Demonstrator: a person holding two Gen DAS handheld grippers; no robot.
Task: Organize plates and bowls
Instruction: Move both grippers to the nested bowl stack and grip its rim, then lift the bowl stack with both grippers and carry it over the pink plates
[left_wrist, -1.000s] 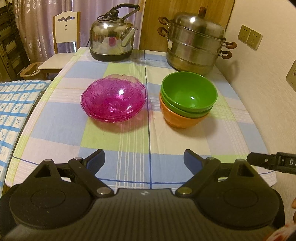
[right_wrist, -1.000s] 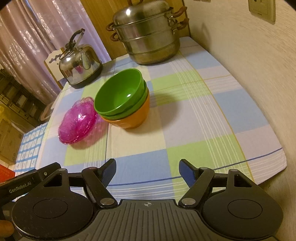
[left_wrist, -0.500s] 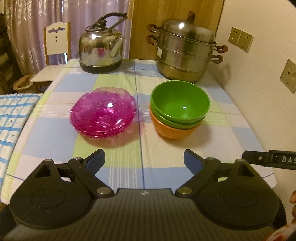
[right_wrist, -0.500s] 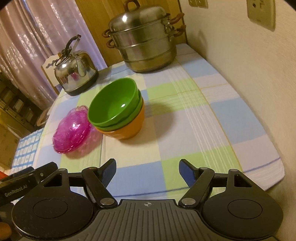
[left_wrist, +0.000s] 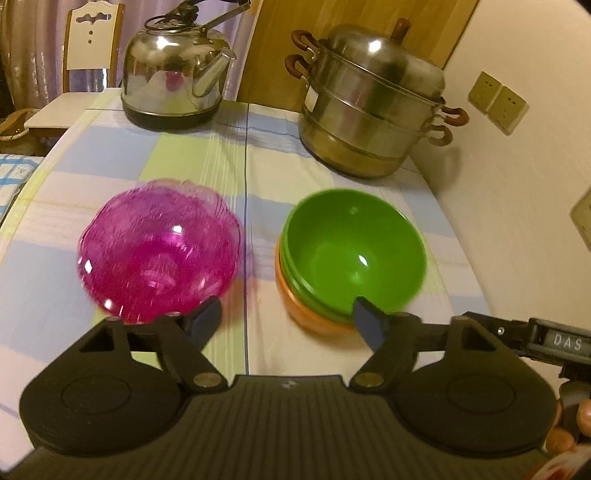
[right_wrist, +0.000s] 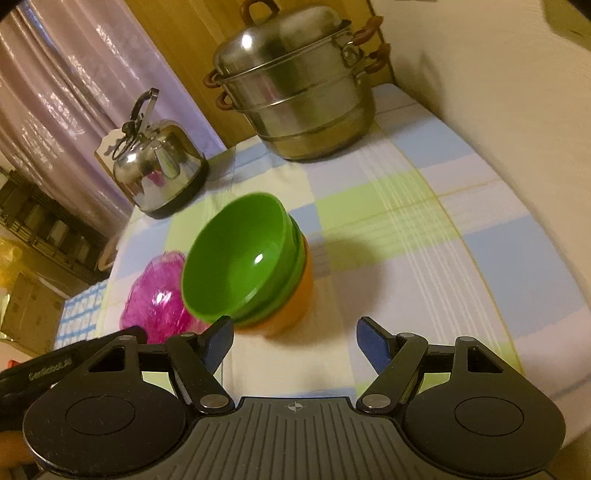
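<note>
A stack of pink glass plates (left_wrist: 159, 251) sits left of a bowl stack, green bowls (left_wrist: 351, 254) nested in an orange bowl (left_wrist: 306, 314), on the checked tablecloth (left_wrist: 258, 177). My left gripper (left_wrist: 288, 317) hovers just short of both stacks. Its jaws are closing, with only cloth between them; one tip is by the plates and the other by the bowls' near rim. In the right wrist view the green bowls (right_wrist: 236, 262), orange bowl (right_wrist: 291, 306) and pink plates (right_wrist: 159, 302) lie ahead to the left. My right gripper (right_wrist: 295, 334) is open and holds nothing, its left tip near the orange bowl.
A steel kettle (left_wrist: 173, 74) and a tiered steamer pot (left_wrist: 373, 110) stand at the back of the table. A wall with sockets (left_wrist: 498, 103) runs close along the right side. A chair (left_wrist: 88, 48) stands behind the far left corner.
Both grippers have moved forward over the table toward the dishes, which now look larger and nearer. The left gripper's fingers have drawn closer together; the right gripper's gap is unchanged.
</note>
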